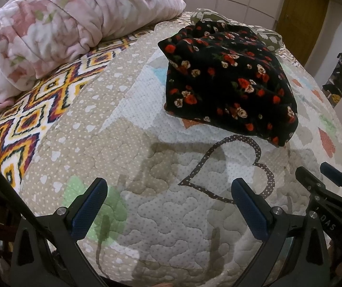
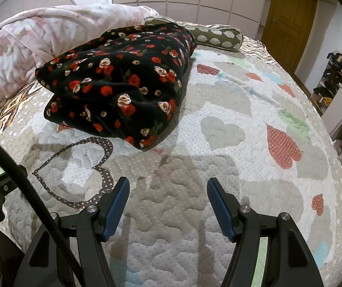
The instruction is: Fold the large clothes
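Above the near edge of the heart-patterned quilted bed [image 2: 218, 129] I hold both grippers, left [image 1: 169, 191] and right [image 2: 168, 191], fingers wide and empty; the folded black rose-print garment [image 2: 118, 83] lies mid-bed, well apart.

We cannot see under the folded black rose-print garment [image 2: 116, 83]; the pink floral fleece blanket [image 1: 51, 31] runs off the left edge, and the shelf clutter [image 2: 338, 76] is too small to identify.
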